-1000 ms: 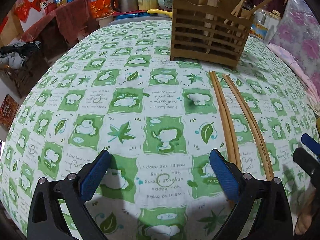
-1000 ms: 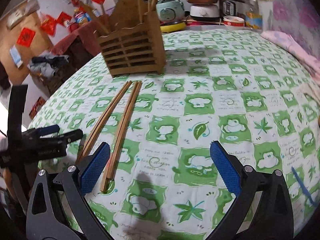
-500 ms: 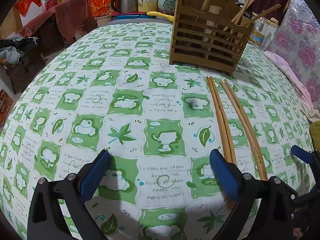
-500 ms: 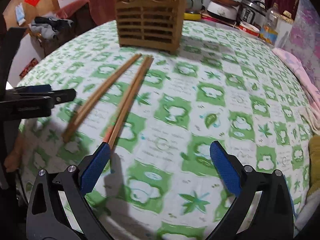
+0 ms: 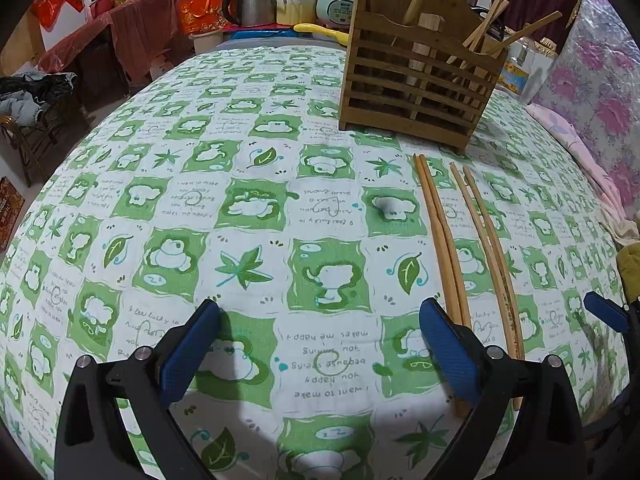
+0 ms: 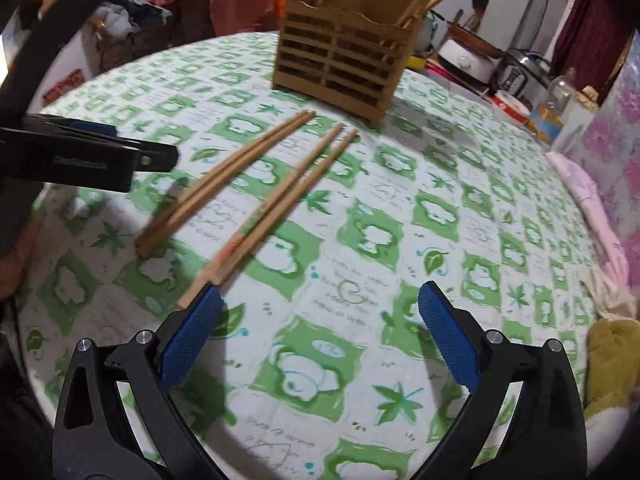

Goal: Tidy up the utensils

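Observation:
Two pairs of wooden chopsticks lie side by side on the green-and-white tablecloth (image 5: 256, 208). The left pair (image 5: 440, 248) runs past my left gripper's right finger; the right pair (image 5: 494, 256) lies just beyond it. A slatted wooden utensil holder (image 5: 416, 80) with several chopsticks upright in it stands behind them. My left gripper (image 5: 320, 320) is open and holds nothing. In the right wrist view my right gripper (image 6: 320, 304) is open and holds nothing. The near end of the right pair (image 6: 288, 200) lies beside its left finger, the left pair (image 6: 224, 176) further left, the holder (image 6: 344, 60) behind.
A kettle (image 5: 250, 0), pots and a rice cooker (image 6: 464, 60) crowd the surface behind the round table. Floral fabric (image 5: 600, 92) hangs on the right. A yellow-green cloth (image 6: 612, 360) lies at the table's right edge. My left gripper's arm (image 6: 92, 156) hangs over the table's left side.
My right gripper has swung left and moved in toward the chopsticks; the right pair's near end now lies at its left finger. My left gripper has barely shifted.

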Action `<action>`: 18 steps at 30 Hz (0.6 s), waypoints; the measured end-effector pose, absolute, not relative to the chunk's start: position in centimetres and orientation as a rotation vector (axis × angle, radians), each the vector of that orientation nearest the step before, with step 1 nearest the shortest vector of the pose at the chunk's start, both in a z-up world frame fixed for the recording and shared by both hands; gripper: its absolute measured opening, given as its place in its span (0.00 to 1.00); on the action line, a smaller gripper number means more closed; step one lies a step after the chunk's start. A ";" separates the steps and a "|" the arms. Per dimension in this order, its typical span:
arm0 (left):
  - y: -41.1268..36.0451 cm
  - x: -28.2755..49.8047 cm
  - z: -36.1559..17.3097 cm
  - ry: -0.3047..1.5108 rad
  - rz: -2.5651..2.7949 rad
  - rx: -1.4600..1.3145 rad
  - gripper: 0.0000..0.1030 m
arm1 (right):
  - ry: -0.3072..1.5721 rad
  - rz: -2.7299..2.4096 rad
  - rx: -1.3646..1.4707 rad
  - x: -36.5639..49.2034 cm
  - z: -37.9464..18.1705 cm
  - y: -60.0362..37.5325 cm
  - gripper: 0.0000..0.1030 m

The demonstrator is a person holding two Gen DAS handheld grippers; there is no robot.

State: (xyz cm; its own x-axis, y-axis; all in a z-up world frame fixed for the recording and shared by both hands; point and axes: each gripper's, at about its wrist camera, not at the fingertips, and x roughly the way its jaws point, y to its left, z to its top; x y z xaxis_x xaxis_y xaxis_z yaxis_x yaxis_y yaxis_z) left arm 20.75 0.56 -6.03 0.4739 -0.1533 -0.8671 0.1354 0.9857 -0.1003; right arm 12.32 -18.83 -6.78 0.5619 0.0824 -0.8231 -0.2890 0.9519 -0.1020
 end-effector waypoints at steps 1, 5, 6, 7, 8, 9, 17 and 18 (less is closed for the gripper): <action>0.6 20.7 -6.0 1.063 -0.176 -0.018 0.95 | 0.947 0.232 -0.237 12.1 -6.7 -18.8 0.92; 0.6 20.7 -6.0 1.062 -0.177 -0.019 0.95 | 0.952 0.222 -0.295 12.2 -7.0 -17.7 0.92; 0.6 20.7 -6.1 1.062 -0.177 -0.018 0.95 | 0.952 0.215 -0.297 12.4 -7.0 -17.6 0.92; 0.6 20.7 -6.1 1.062 -0.176 -0.018 0.95 | 0.960 0.194 -0.282 12.8 -7.0 -17.9 0.92; 0.6 20.7 -6.1 1.062 -0.176 -0.017 0.95 | 0.976 0.156 -0.251 13.4 -7.1 -18.7 0.91; 0.5 20.7 -6.1 1.063 -0.175 -0.015 0.95 | 0.994 0.118 -0.198 14.0 -7.3 -19.9 0.90; 0.5 20.6 -6.1 1.064 -0.179 -0.005 0.94 | 1.022 0.194 0.170 14.6 -7.7 -26.0 0.77; 0.4 20.5 -6.0 1.064 -0.189 -0.004 0.94 | 1.027 0.199 0.155 14.6 -7.8 -25.7 0.77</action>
State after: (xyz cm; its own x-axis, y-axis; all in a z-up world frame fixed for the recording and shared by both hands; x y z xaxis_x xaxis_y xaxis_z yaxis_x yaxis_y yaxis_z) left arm 20.53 0.43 -6.05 0.4709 -0.1561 -0.8682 0.1523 0.9838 -0.0943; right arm 14.63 -25.68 -7.76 0.5017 0.2367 -0.8320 -0.0917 0.9710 0.2209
